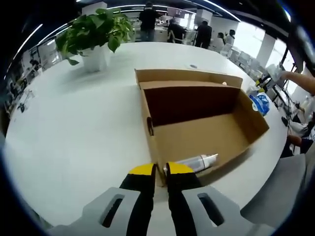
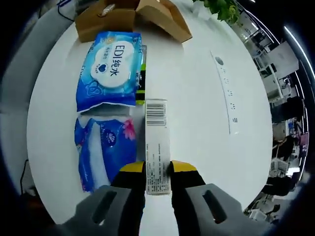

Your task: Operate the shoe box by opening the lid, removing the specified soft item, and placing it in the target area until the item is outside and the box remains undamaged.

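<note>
The brown cardboard shoe box (image 1: 197, 132) lies open on the white round table (image 1: 74, 132), its lid folded back on the far side. A white spray bottle (image 1: 197, 161) lies inside along the near wall. My left gripper (image 1: 161, 169) is shut on the box's near corner wall. In the right gripper view the shoe box (image 2: 133, 17) is at the top. My right gripper (image 2: 157, 167) is shut on a long white carton (image 2: 156, 137) with a barcode, resting on the table. A blue wet-wipes pack (image 2: 110, 69) and a blue tissue pack (image 2: 103, 142) lie left of the carton.
A potted plant (image 1: 96, 29) stands at the table's far left. Blue packs (image 1: 259, 101) lie right of the box, near a person's arm (image 1: 300, 78). A socket strip (image 2: 226, 88) is set into the table. A green-black item (image 2: 141, 73) lies under the wipes. People stand far behind.
</note>
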A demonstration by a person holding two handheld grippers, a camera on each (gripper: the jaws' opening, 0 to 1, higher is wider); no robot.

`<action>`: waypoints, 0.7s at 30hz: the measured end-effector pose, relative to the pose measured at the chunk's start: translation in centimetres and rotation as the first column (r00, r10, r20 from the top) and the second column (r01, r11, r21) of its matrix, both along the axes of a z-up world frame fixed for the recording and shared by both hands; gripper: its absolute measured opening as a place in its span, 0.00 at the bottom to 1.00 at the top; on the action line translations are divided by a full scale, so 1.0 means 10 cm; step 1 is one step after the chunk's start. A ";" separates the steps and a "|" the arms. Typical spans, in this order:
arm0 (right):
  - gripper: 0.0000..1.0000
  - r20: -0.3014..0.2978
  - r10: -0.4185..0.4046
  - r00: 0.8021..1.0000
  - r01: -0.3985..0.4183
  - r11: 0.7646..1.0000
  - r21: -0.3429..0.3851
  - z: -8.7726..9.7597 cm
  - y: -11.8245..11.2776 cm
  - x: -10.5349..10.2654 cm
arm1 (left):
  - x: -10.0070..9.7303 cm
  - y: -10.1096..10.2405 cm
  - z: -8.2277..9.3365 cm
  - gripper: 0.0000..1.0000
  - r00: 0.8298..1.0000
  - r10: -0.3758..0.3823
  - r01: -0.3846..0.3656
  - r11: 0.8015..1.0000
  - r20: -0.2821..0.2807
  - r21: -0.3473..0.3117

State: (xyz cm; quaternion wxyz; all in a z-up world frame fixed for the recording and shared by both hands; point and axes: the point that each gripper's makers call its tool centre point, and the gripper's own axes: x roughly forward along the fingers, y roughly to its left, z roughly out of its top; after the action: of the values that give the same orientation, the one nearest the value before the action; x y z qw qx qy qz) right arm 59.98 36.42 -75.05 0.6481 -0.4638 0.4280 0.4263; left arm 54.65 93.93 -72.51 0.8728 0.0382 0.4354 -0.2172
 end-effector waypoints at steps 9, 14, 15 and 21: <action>0.16 0.001 0.027 1.000 -0.027 0.999 -0.036 -0.06 -0.04 0.01 | 0.00 0.00 -0.01 0.06 1.000 -0.008 0.008 1.000 -0.008 0.012; 0.17 0.005 0.026 1.000 -0.025 0.999 -0.037 -0.05 -0.04 0.03 | 0.00 0.00 -0.01 0.06 1.000 -0.014 0.014 1.000 -0.009 0.019; 0.17 0.005 0.024 1.000 -0.023 0.999 -0.037 -0.05 -0.04 0.03 | 0.00 0.00 -0.01 0.06 1.000 -0.014 0.014 1.000 -0.008 0.020; 0.19 0.037 0.005 0.999 -0.004 1.000 -0.031 0.00 -0.02 0.06 | 0.00 0.00 0.00 0.06 1.000 -0.021 0.021 0.999 -0.001 0.026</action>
State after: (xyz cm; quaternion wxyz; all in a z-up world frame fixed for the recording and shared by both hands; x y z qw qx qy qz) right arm 60.58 36.22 -75.08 0.6477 -0.4825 0.4215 0.4124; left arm 54.70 93.97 -72.54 0.8697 0.0538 0.4382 -0.2206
